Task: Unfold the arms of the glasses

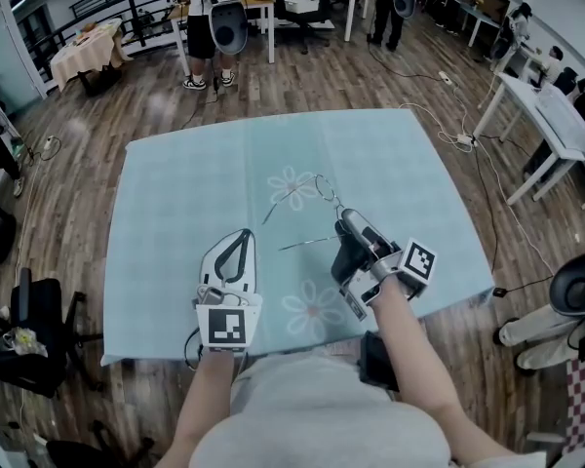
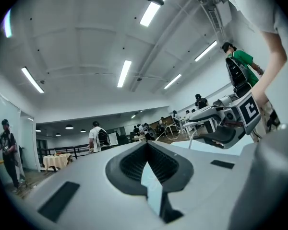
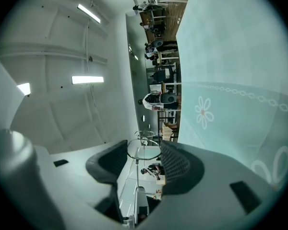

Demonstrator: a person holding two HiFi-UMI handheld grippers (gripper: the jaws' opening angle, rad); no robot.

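Observation:
Thin wire-rimmed glasses [image 1: 317,187] hang just above the light blue flowered tablecloth [image 1: 175,203], near the table's middle. One arm slants down to the left and the other runs left from the right gripper's tips. My right gripper [image 1: 343,218], rolled onto its side, is shut on the glasses. In the right gripper view a round rim [image 3: 144,150] spans the gap between the dark ribbed pads [image 3: 178,163]. My left gripper [image 1: 243,235] rests to the left of the glasses, apart from them, shut on nothing. The left gripper view shows its jaws [image 2: 146,146] meeting, with the right gripper [image 2: 225,123] off to the right.
The table's near edge [image 1: 302,344] is close to my body. Two people [image 1: 213,22] stand beyond the far edge, with desks [image 1: 546,115] to the right, a covered table [image 1: 88,52] at far left and a dark chair [image 1: 34,330] at near left. Cables cross the wooden floor.

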